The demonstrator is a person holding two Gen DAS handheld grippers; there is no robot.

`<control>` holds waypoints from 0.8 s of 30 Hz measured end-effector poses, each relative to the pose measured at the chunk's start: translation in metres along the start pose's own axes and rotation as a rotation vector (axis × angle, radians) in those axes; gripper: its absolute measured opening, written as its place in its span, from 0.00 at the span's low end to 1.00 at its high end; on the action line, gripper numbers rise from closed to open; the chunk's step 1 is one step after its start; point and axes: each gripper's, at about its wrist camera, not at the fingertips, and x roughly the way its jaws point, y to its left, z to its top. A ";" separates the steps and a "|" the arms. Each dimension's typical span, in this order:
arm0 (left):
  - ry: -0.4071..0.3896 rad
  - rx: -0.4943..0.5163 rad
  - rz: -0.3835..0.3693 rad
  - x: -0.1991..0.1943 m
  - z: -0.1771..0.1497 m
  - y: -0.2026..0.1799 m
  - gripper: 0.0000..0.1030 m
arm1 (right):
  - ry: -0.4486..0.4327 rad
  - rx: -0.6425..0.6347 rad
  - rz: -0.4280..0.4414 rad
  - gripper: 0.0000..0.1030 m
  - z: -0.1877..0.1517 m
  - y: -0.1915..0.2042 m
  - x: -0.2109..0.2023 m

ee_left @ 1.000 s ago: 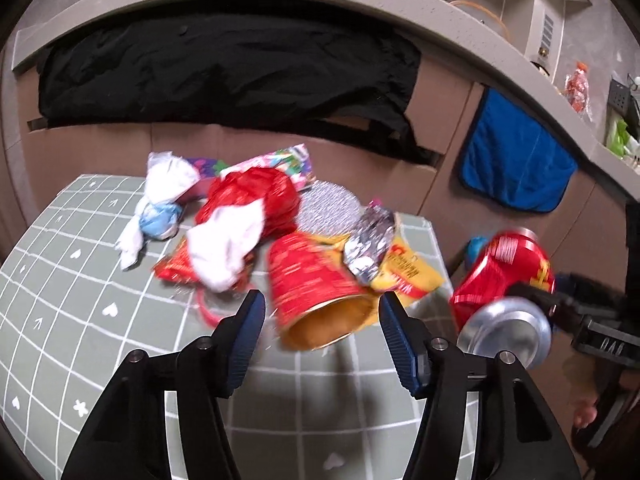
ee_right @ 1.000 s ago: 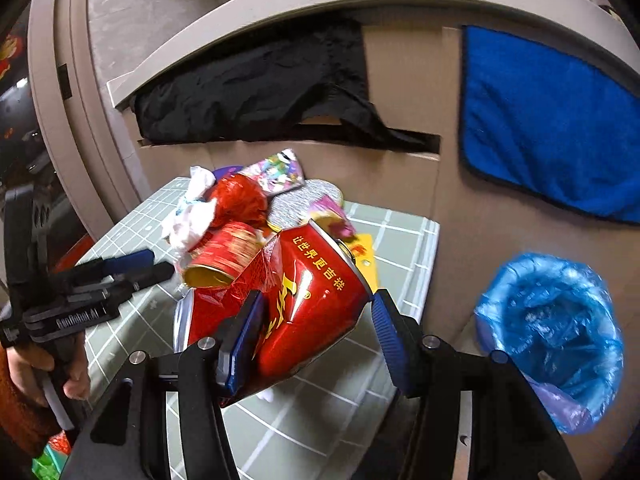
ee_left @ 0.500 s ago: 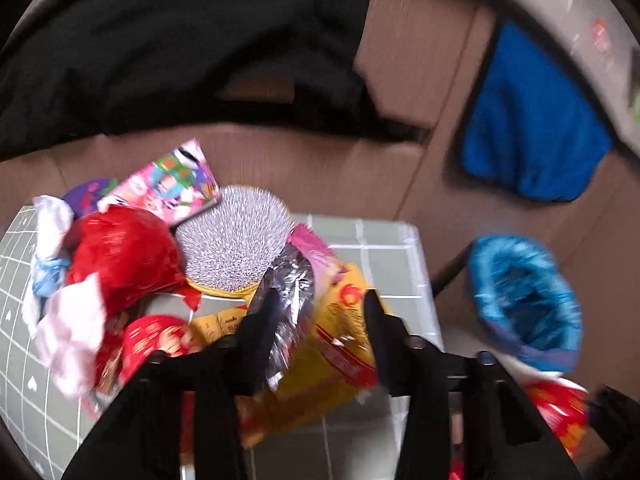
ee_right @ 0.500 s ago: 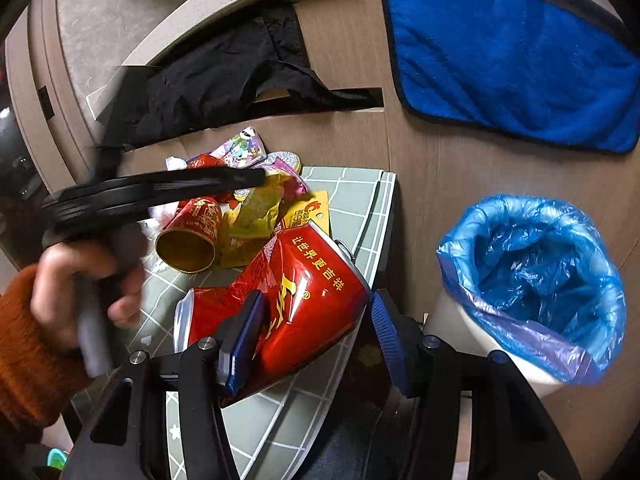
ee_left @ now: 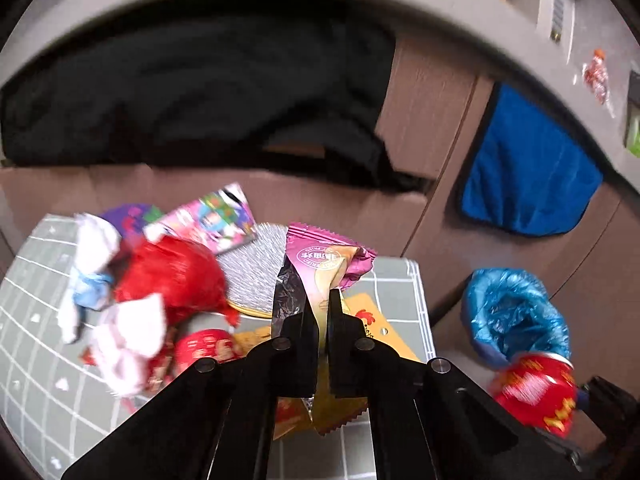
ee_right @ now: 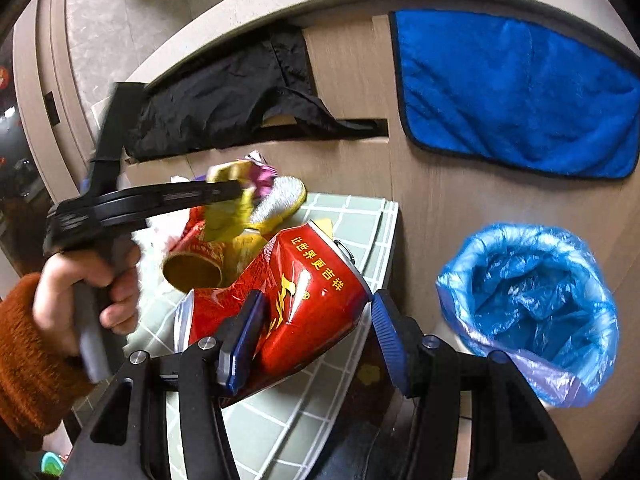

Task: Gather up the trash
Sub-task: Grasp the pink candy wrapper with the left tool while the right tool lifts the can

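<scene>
In the left wrist view the left gripper [ee_left: 323, 308] sits at the bottom centre, its jaws just drawn together and now pinching a pink and yellow wrapper [ee_left: 326, 264], which stands up out of the fingers with its crimped pink end on top and its yellow end hanging below the jaws. Behind it, in the left half of the frame, a heap of trash lies on the green grid mat [ee_left: 36, 320]: a red crumpled bag [ee_left: 172, 276], white tissue [ee_left: 132, 332], a silver disc [ee_left: 256, 268] and a bright printed packet [ee_left: 208, 220]. A blue-lined bin [ee_left: 516, 312] stands off the mat at the right, beside the table's edge. A blue cloth [ee_left: 528, 164] hangs at the upper right; a black cloth [ee_left: 200, 80] fills the upper left.

In the right wrist view the right gripper [ee_right: 316, 336] holds a dented red can [ee_right: 296, 296] at the lower centre — the blue pads press its two sides, with the jaws set wide around it. The can hangs over the mat's right edge [ee_right: 360, 216], and the bin [ee_right: 532, 304] is at the lower right, open and well apart from the can. At the left a hand [ee_right: 80, 292] in an orange sleeve [ee_right: 28, 380] grips the other tool's handle, with the wrapper blurred at its tip above a red paper cup [ee_right: 196, 264] lying on its side.
</scene>
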 end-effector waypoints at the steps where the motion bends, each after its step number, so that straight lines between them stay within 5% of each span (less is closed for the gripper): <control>1: -0.019 -0.001 0.001 -0.011 0.001 0.002 0.03 | -0.005 0.000 0.003 0.49 0.003 0.002 0.000; 16: -0.303 0.084 -0.050 -0.117 0.037 -0.053 0.03 | -0.262 -0.067 -0.150 0.49 0.085 -0.010 -0.066; 24: -0.282 0.151 -0.147 -0.092 0.044 -0.125 0.03 | -0.324 -0.039 -0.272 0.49 0.091 -0.062 -0.105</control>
